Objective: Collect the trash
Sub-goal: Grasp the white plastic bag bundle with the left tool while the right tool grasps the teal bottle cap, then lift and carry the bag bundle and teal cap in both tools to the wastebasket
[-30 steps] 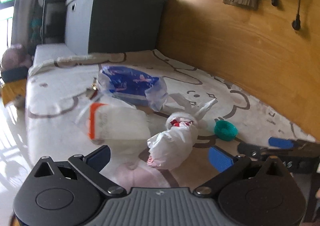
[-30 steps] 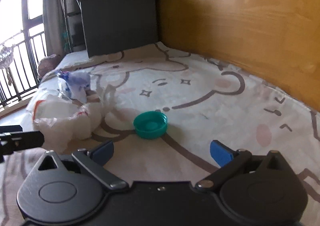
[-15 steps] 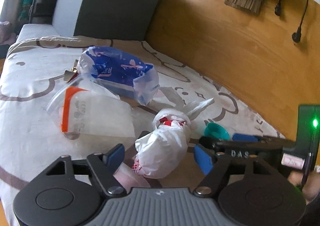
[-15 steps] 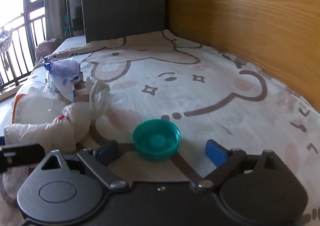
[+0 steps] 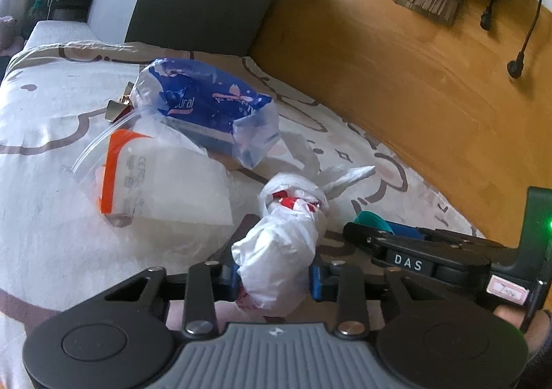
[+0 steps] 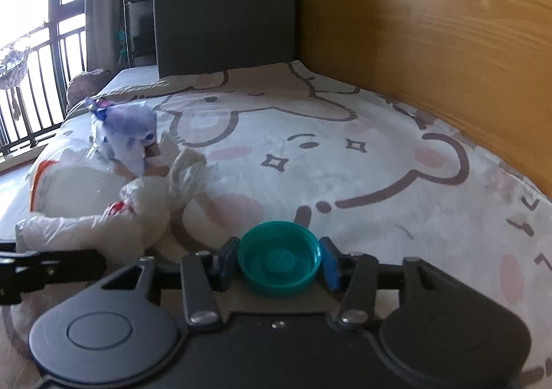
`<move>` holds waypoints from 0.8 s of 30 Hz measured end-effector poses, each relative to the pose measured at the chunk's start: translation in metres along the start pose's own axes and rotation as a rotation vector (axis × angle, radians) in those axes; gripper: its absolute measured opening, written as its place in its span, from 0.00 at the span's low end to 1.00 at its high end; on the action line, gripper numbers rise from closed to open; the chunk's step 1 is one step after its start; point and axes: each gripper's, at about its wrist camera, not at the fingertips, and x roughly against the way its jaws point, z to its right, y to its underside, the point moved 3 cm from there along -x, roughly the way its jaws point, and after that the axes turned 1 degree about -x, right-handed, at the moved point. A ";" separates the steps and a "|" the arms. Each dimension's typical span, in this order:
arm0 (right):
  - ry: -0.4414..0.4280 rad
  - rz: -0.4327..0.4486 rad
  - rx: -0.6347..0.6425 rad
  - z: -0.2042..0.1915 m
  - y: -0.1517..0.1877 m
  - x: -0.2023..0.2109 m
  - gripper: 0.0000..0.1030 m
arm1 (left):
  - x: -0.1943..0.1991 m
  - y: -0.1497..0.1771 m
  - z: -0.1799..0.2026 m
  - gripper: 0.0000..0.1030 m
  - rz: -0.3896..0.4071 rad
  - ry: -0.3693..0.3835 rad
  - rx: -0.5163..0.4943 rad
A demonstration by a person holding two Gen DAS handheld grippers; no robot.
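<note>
While both tools close, the trash on the bed is being gripped.
Left tool (image 5: 276, 280) pinches the knotted bag (image 5: 279, 251); right tool (image 6: 278, 263) pinches the green cap (image 6: 278, 261); next, probably lift both.

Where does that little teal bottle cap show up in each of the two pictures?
Left wrist view: teal cap at right of centre, mostly hidden behind the other hand-held gripper.
Right wrist view: cap at bottom centre, between blue pads.
Shared landmark: knotted white bag.
</note>
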 end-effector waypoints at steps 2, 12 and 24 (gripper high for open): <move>0.002 -0.005 -0.004 -0.003 0.005 0.007 0.49 | 0.003 0.002 0.002 0.33 -0.007 -0.011 -0.008; -0.011 -0.052 -0.047 -0.011 0.026 0.050 0.49 | 0.027 0.014 0.021 0.29 -0.062 -0.044 -0.070; -0.018 -0.058 -0.074 -0.017 0.043 0.110 0.49 | 0.066 0.037 0.032 0.29 -0.092 -0.096 -0.060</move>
